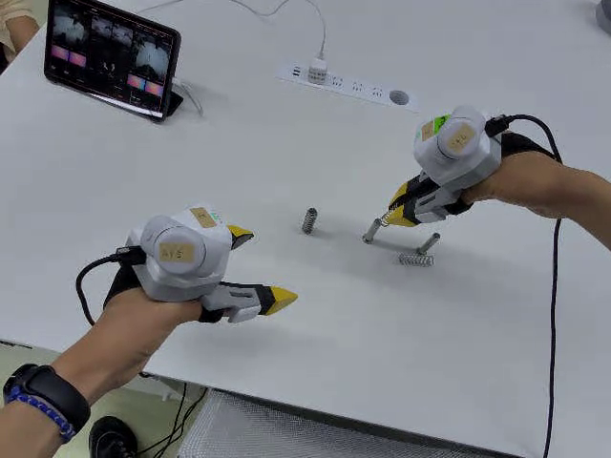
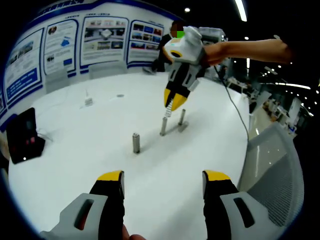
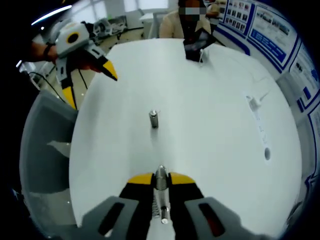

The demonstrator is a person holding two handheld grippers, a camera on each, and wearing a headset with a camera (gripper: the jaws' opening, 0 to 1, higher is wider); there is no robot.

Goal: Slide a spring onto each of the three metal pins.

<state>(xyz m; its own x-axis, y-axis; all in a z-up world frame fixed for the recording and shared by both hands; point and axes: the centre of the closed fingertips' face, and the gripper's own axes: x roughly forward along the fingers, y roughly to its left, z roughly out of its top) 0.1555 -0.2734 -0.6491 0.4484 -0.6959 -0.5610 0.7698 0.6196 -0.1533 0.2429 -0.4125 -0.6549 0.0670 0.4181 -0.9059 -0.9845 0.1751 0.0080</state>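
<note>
Three metal pins stand on the white table (image 1: pixel 286 143). The left pin (image 1: pixel 309 220) (image 2: pixel 136 142) (image 3: pixel 154 119) wears a spring. My right gripper (image 1: pixel 394 216) (image 2: pixel 176 100) (image 3: pixel 160 180) is shut on a spring (image 1: pixel 385 221) (image 2: pixel 170 107) (image 3: pixel 160 202), whose free end meets the top of the middle pin (image 1: pixel 371 231) (image 2: pixel 163 126). The third pin (image 1: pixel 430 242) (image 2: pixel 182 120) is bare, and a loose spring (image 1: pixel 415 260) lies beside it. My left gripper (image 1: pixel 260 265) (image 2: pixel 163 177) (image 3: pixel 90 75) hovers open near the table's front edge, with nothing between its fingers.
A tablet (image 1: pixel 110 52) stands at the back left and a white power strip (image 1: pixel 348 86) with a plugged cable lies at the back. A mesh chair (image 1: pixel 286 429) sits below the front edge. A person (image 3: pixel 192 25) sits at the table's far side.
</note>
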